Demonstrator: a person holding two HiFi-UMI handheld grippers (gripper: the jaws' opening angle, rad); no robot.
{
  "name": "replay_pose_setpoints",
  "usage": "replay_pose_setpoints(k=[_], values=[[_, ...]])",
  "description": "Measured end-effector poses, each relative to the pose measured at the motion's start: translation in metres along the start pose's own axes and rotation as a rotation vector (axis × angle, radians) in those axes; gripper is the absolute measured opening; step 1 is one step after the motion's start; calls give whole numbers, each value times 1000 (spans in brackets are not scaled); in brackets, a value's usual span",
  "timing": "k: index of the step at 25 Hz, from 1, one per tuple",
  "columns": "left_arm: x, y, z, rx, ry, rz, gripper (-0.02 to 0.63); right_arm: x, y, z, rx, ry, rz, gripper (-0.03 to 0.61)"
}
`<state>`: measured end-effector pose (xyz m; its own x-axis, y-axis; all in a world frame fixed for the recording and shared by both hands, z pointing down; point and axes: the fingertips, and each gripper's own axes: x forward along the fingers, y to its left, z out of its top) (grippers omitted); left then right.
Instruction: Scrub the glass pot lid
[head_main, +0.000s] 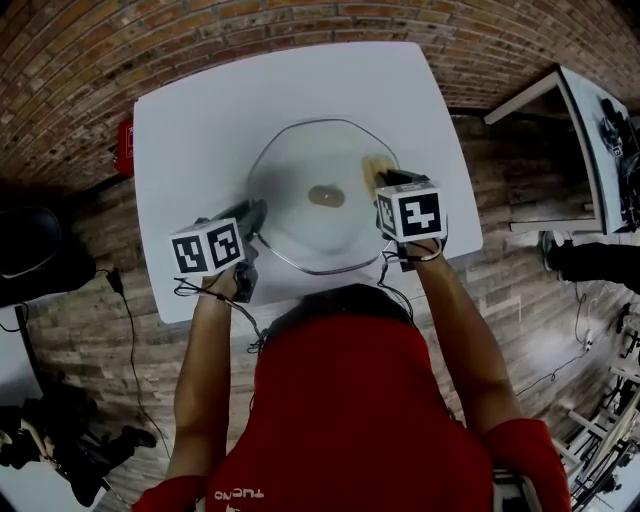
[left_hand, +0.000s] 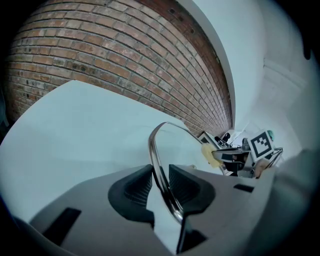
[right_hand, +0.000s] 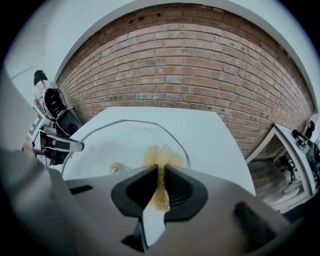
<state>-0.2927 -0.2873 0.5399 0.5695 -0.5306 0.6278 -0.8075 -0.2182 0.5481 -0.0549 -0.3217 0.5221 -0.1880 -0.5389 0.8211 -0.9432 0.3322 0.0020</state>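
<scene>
A round glass pot lid (head_main: 310, 160) with a metal rim lies on the white table (head_main: 200, 110), its knob (head_main: 326, 196) showing through the glass. My left gripper (head_main: 250, 222) is shut on the lid's rim (left_hand: 161, 170) at its near left edge; the rim runs between the pads. My right gripper (head_main: 385, 185) is shut on a yellow sponge (right_hand: 160, 172), which is pressed flat between the pads and rests on the glass (right_hand: 125, 140) at the lid's right side. The sponge (head_main: 375, 168) shows just beyond that gripper in the head view.
A brick floor surrounds the table, and a brick wall (right_hand: 190, 65) stands behind it. A red object (head_main: 124, 146) sits by the table's left edge. A white frame (head_main: 560, 150) stands to the right. Cables (head_main: 125, 300) trail on the floor at left.
</scene>
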Motion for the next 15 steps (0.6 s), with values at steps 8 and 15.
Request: replay_pose_setpoints(k=[8, 15], values=[[-1, 0, -1, -5, -1, -1, 112, -26, 104, -9, -108, 0, 248, 54], [-2, 0, -4, -6, -2, 1, 113, -36, 190, -45, -226, 88, 418, 54]])
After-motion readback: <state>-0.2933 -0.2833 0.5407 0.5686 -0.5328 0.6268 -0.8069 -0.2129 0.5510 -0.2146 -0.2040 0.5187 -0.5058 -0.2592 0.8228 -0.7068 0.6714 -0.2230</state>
